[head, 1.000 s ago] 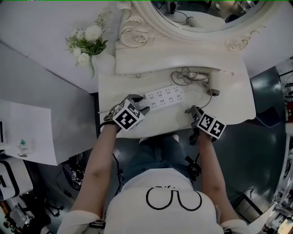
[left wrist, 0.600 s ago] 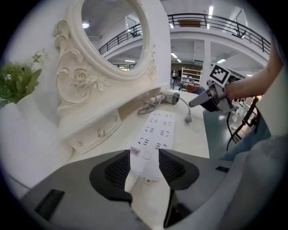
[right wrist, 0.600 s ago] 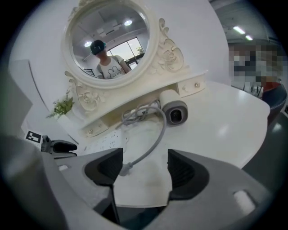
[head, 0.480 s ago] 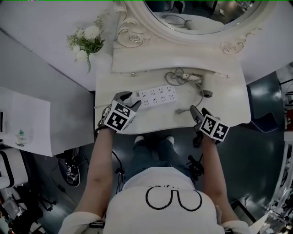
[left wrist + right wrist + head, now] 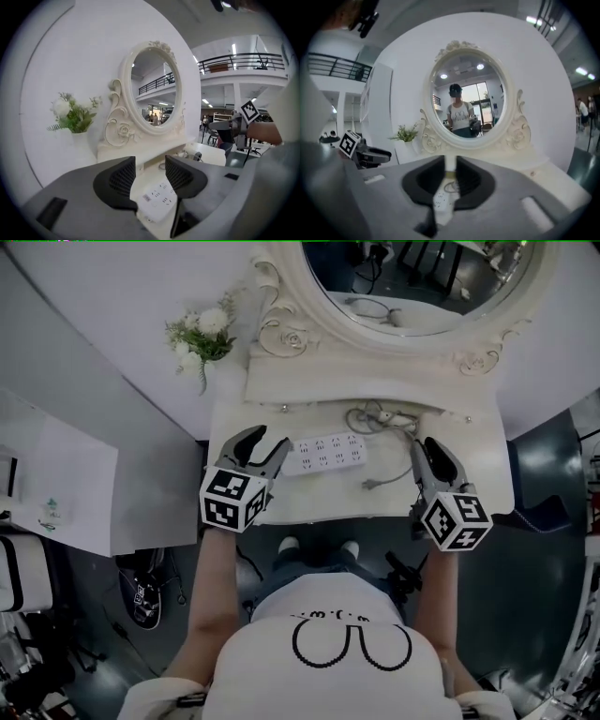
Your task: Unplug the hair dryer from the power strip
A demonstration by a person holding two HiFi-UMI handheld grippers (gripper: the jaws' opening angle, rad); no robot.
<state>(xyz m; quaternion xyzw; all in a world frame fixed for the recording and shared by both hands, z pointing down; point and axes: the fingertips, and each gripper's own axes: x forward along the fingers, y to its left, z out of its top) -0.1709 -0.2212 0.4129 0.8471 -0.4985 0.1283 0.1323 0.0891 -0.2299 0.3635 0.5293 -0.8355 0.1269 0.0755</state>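
Both raised | left gripper (image 5: 263,447) fingers wide, empty | right gripper (image 5: 434,454) fingers just closed partway, empty | plug (image 5: 372,486) near power strip (image 5: 324,454)

"How many power strips (image 5: 323,453) are there?"
"One, on the one dressing table (image 5: 469,479)."
"Mirrors?"
"One mirror (image 5: 412,277), at the far side."
"Anything else?"
"One bunch of flowers (image 5: 202,334) at the far left, one loose plug (image 5: 371,486) near the right, and one coil of cord (image 5: 370,416) beyond it."

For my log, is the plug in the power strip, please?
Out: the plug lies on the table beside the power strip, apart.
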